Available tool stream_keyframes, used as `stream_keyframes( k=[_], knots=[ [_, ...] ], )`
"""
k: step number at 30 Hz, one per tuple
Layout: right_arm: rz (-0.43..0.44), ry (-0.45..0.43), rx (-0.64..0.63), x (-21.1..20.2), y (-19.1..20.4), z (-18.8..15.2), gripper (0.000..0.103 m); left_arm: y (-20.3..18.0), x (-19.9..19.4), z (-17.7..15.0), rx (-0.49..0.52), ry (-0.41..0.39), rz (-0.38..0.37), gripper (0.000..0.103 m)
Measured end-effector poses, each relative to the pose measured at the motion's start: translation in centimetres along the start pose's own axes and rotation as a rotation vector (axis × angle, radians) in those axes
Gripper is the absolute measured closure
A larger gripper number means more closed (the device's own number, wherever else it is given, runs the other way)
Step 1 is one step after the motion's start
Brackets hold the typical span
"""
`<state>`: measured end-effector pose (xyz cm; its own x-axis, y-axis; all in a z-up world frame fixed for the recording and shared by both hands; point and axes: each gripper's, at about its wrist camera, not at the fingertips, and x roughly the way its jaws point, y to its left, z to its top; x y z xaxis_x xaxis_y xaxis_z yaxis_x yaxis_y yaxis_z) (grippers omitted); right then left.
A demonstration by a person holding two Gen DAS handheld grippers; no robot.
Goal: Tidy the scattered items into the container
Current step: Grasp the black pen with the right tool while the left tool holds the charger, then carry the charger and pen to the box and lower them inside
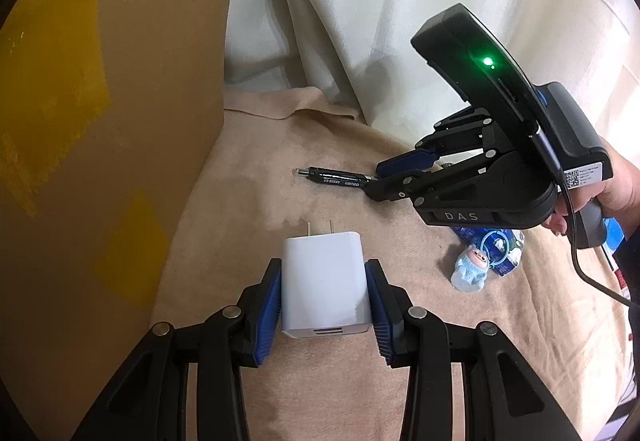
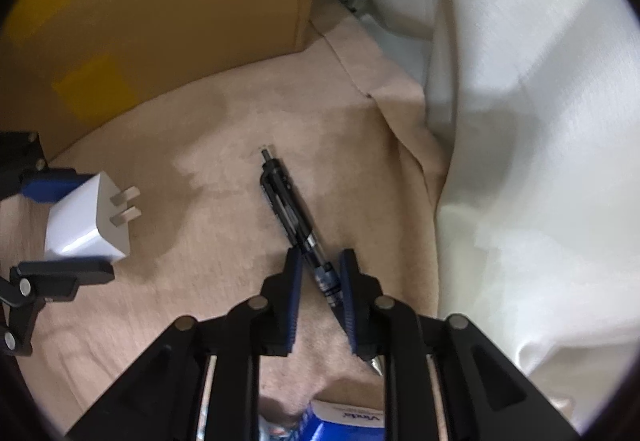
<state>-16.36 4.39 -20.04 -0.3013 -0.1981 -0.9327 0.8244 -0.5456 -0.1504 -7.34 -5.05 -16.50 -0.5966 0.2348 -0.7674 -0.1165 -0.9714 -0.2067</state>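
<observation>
left gripper (image 1: 326, 301), low over the tan cloth (image 1: 248, 201), clamps a white rectangular plug adapter (image 1: 325, 283) between its blue pads (image 1: 267, 315), prongs pointing forward, away from the camera. right gripper (image 2: 320, 297), held in a person's hand (image 1: 618, 185), reaches in level from the right; its jaws stand narrowly apart astride the tip end of a black retractable pen (image 2: 298, 225), which lies on the cloth, long axis diagonal, clicker end away from the gripper; whether the pads touch it cannot be told. brown cardboard box (image 1: 120, 101) stands just left. only the left wrist view shows a small pale-blue plush figure (image 1: 472, 267); only the right shows a blue packet (image 2: 344, 421).
</observation>
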Motion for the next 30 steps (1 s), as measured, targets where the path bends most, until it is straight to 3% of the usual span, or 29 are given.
stream_keyframes(
  k=[4,6,10,14,18,22,27,30],
  knots=[
    [-0.070,-0.023,0.065,-0.5,0.0,-0.2,0.090,0.0,-0.1,0.0,-0.003,-0.003,-0.001,0.062],
    [-0.066,-0.046,0.110,-1.6,0.0,-0.4,0.090,0.0,-0.2,0.1,0.000,-0.001,-0.003,0.062],
    [-0.161,-0.082,0.156,-4.5,1.2,-0.9,0.090,0.0,-0.6,0.5,0.001,-0.019,0.000,0.062],
    [-0.202,-0.160,0.303,-8.3,2.4,-2.6,0.090,0.1,-1.0,0.6,0.006,-0.031,-0.004,0.062],
    [-0.188,-0.289,0.531,-12.4,3.7,-6.0,0.090,-0.4,-1.5,0.7,0.026,-0.037,-0.011,0.062],
    [-0.201,-0.382,0.718,-13.8,4.3,-6.2,0.090,-1.5,-2.6,0.8,0.063,-0.071,-0.021,0.062],
    [-0.196,-0.449,0.856,-14.5,5.3,-10.0,0.090,-2.7,-4.1,0.9,0.099,-0.096,-0.027,0.062],
    [-0.195,-0.493,0.903,-15.4,5.2,-11.0,0.090,-3.3,-5.6,1.3,0.130,-0.137,-0.071,0.062]
  ],
)
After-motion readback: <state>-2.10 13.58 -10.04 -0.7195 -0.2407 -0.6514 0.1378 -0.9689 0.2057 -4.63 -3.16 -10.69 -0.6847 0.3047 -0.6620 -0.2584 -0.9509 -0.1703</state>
